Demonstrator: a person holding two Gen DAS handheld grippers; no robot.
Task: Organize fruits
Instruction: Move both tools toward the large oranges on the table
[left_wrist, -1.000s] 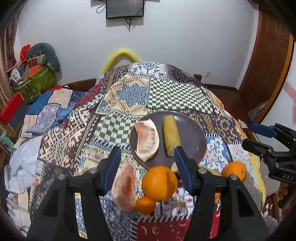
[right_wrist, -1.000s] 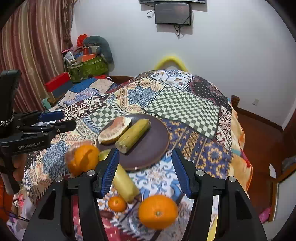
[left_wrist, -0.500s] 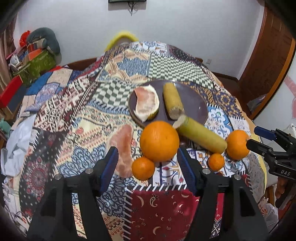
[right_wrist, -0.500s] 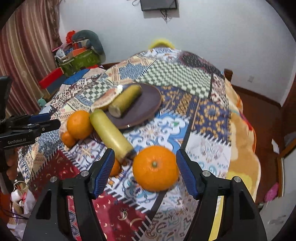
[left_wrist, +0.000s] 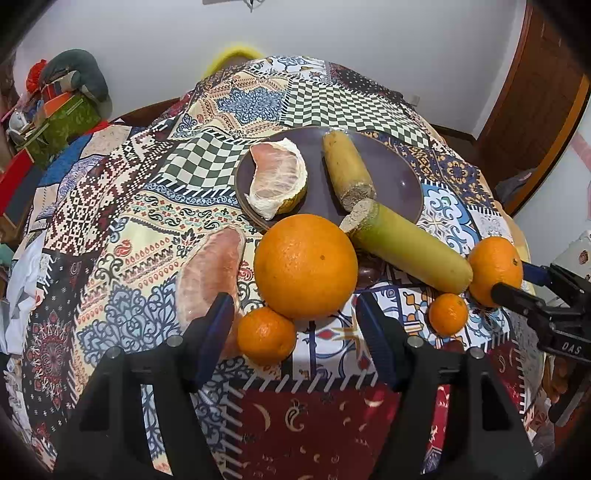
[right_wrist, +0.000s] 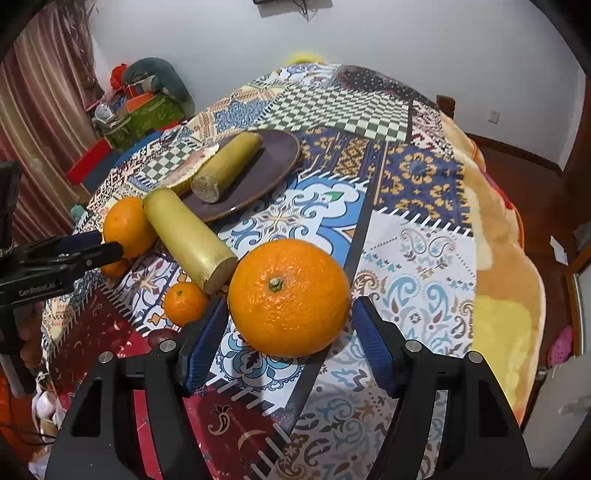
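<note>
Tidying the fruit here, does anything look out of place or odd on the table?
Yes. Only one pomelo wedge and one sugarcane piece lie on the plate. Another pomelo wedge, the longer sugarcane piece, whose cut end overhangs the rim, and four oranges sit on the cloth.

A home, probably a bedroom: a patchwork quilt (left_wrist: 229, 122) covers the surface, striped curtains (right_wrist: 33, 122) hang by piled belongings (right_wrist: 144, 99), a wooden door (left_wrist: 535, 110).

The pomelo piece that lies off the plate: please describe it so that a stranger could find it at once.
Start at the dark round plate on the patchwork cloth. Just in front of it sits a big orange; the pomelo piece lies on the cloth beside that orange. Unlike its round orange neighbours, it is a pale pink, peeled crescent.
</note>
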